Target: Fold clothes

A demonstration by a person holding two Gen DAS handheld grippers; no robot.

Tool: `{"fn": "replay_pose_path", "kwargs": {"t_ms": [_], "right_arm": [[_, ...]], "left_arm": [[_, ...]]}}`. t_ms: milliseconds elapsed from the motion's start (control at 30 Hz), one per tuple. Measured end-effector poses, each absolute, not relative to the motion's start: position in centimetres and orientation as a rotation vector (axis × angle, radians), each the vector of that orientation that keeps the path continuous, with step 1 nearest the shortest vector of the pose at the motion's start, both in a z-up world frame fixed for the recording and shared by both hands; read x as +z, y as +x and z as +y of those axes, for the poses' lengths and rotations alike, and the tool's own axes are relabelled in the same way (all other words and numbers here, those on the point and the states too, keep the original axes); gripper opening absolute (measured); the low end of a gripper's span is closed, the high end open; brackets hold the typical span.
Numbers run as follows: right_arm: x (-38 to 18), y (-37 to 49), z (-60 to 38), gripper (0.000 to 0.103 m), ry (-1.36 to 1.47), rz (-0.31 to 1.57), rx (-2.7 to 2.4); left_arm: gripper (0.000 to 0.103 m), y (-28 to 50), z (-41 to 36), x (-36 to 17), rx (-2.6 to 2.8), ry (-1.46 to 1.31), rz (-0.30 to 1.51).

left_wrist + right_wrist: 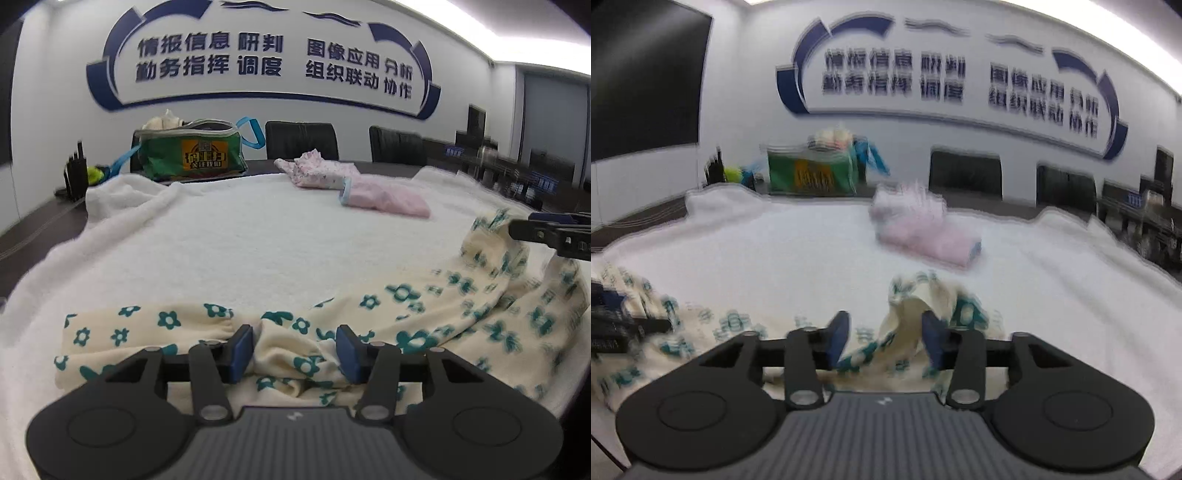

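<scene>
Cream cotton garment with teal flower print [424, 314]: lies along the near edge of the bench, on the white fleecy blanket [240, 240]. Left hand-held gripper [295, 350]: blue pads apart, bunched cloth between, not pinched. Right hand-held gripper [884, 334]: pads apart, a raised fold between; blur hides contact. Long axis runs left gripper to right. Garment's near hem hidden under both grippers.

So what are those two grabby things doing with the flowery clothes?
A person is folding clothes with a gripper in each hand. The left gripper sits at a bunched part of the cream flowery garment on the white towel. The right gripper has cloth between its open jaws. Pink clothes already lie folded farther back.
</scene>
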State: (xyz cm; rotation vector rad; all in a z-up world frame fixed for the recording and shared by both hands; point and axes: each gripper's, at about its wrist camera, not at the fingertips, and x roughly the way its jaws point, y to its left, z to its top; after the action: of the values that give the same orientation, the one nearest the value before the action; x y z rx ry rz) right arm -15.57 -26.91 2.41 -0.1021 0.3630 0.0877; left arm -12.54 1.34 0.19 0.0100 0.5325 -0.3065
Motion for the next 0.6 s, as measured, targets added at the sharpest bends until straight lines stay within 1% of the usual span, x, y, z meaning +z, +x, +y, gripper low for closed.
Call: {"fn": "replay_pose_path", "kwargs": {"t_ms": [67, 100, 133, 200, 267, 333, 367, 400, 433, 467, 500, 600], "right_arm": [[4.1, -15.2, -27.2, 0.057, -0.148, 0.329, 0.034], [4.9, -14.6, -27.5, 0.063, -0.162, 0.321, -0.002], [5.7, -13.9, -28.0, 0.066, -0.159, 0.324, -0.028], [6.8, -12.5, -28.6, 0.075, -0.120, 0.353, -0.034], [6.6, -10.5, -28.4, 0.078, -0.095, 0.433, 0.021], [5.3, -8.6, -27.6, 0.079, -0.087, 0.528, 0.071], [4.4, -7.8, -27.1, 0.079, -0.098, 0.566, 0.083], [3.4, -7.2, -26.8, 0.073, -0.115, 0.591, 0.076], [2.5, -7.0, -26.6, 0.059, -0.128, 0.603, 0.055], [2.1, -7.4, -27.0, 0.014, -0.116, 0.601, 0.037], [2.0, -8.0, -27.8, 0.009, -0.077, 0.590, 0.024], [1.6, -10.1, -30.2, 0.009, 0.054, 0.556, -0.011]], "left_arm": [[0.048, -13.4, 2.7, 1.6, -0.356, -0.097, 0.496], [0.048, -13.8, 3.1, 2.2, -0.382, -0.134, 0.471], [0.048, -14.1, 3.0, 2.7, -0.401, -0.143, 0.443], [0.048, -14.2, 2.2, 2.9, -0.425, -0.121, 0.423], [0.047, -13.7, 0.6, 2.4, -0.436, -0.057, 0.437], [0.047, -12.8, -0.7, 1.1, -0.427, -0.004, 0.505], [0.044, -12.3, -1.1, 0.4, -0.399, 0.017, 0.540], [0.043, -12.1, -1.4, -0.3, -0.378, 0.030, 0.548], [0.043, -12.0, -1.5, -0.7, -0.372, 0.036, 0.551], [0.043, -12.1, -1.5, -0.6, -0.371, 0.035, 0.550], [0.043, -12.1, -1.7, -0.7, -0.368, 0.047, 0.552], [0.043, -12.2, -2.5, -0.8, -0.354, 0.096, 0.549]]}}
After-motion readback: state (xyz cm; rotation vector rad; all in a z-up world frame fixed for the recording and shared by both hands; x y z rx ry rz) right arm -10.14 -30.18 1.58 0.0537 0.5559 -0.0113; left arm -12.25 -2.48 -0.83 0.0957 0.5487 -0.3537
